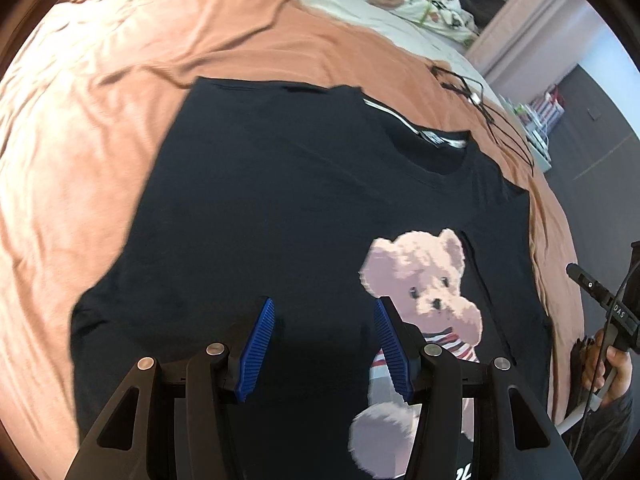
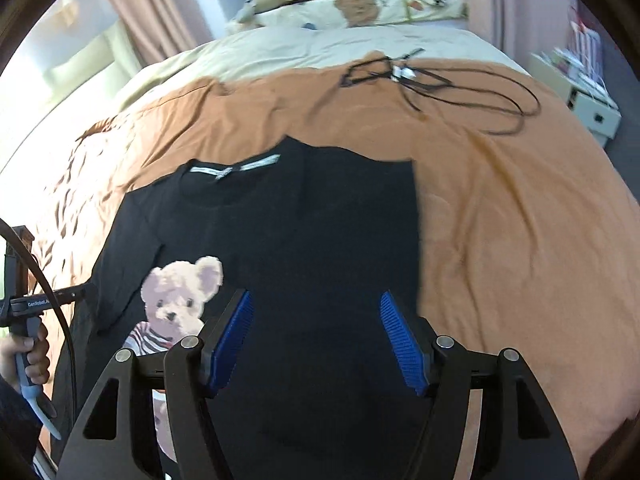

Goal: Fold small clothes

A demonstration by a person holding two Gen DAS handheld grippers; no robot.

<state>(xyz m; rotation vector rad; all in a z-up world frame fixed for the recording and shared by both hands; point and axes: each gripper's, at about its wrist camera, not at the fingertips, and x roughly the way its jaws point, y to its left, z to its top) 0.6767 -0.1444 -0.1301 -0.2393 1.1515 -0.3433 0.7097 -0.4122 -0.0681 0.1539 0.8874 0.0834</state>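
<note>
Bed: orange sheet [image 2: 500, 208] covered it; black cable [image 2: 460, 92] lay toward far edge.
Shirt: black bear-print T-shirt [image 1: 280, 208] lay flat mid-bed, one side apparently folded in.
Handling: soft, light, limp; pinch at hem or shoulder edge.
Containers: none seen.
Left gripper [image 1: 324, 344]: released, empty.
Right gripper [image 2: 316, 340]: released, empty.

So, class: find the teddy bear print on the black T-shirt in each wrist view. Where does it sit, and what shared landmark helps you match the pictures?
Left wrist view: teddy bear print lies lower right, partly behind the tool's right finger.
Right wrist view: teddy bear print lies lower left, beside the left finger.
Shared landmark: the white neck label inside the collar.
</note>
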